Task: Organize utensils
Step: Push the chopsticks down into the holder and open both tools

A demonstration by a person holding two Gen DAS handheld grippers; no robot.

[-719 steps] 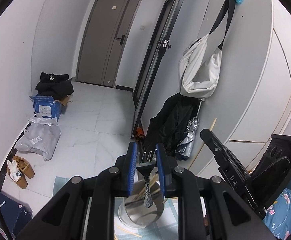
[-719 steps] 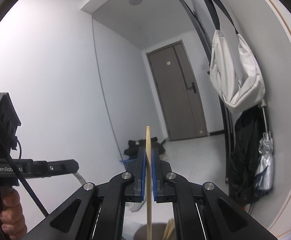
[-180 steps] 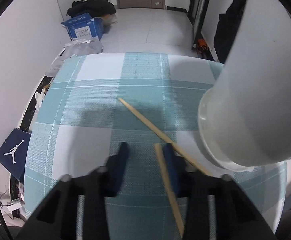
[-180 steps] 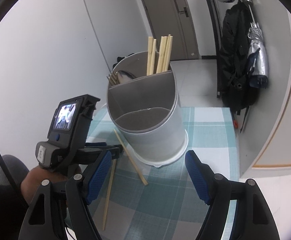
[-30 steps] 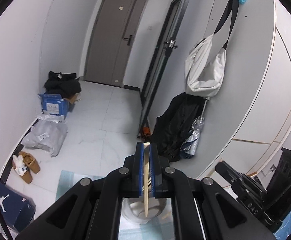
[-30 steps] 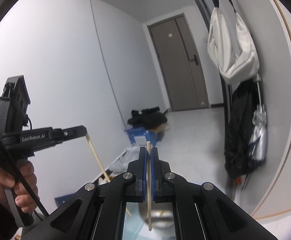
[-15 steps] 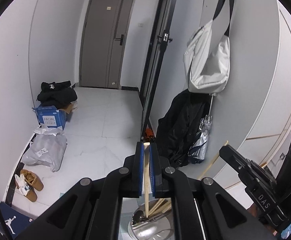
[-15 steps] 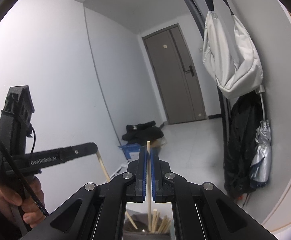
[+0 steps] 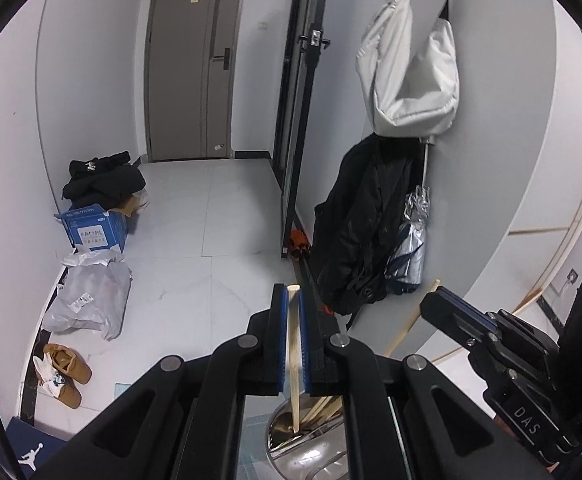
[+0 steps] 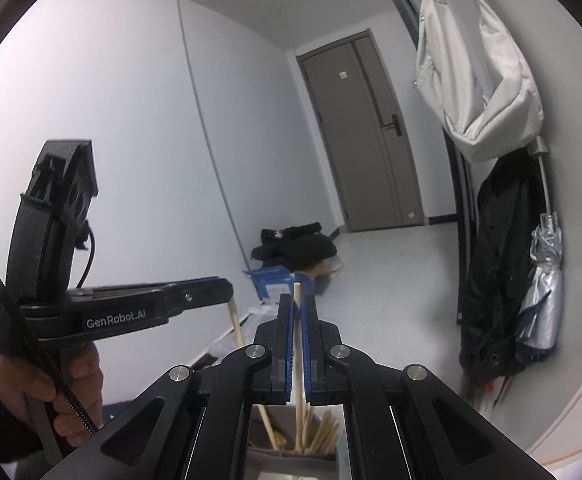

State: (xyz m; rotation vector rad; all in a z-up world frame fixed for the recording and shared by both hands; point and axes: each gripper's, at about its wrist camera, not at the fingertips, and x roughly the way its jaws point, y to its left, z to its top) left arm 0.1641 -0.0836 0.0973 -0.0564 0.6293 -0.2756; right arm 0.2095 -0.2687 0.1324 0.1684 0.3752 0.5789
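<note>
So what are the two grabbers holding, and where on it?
Each hand-held gripper pinches one chopstick near its top end: left holds one chopstick, right another; lower ends hang into the holder.

Two chopsticks above the utensil holder

The left hand-held gripper (image 9: 289, 336) and the right hand-held gripper (image 10: 298, 344), side by side, each pinch an upright chopstick (image 9: 293, 354) over the utensil holder (image 9: 311, 440).

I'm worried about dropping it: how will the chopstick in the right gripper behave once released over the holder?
The chopstick looks thin, straight and stiff, so probably light. Held near upright in the right gripper, it should drop end-first among the chopsticks in the utensil holder, then likely lean aside.
</note>
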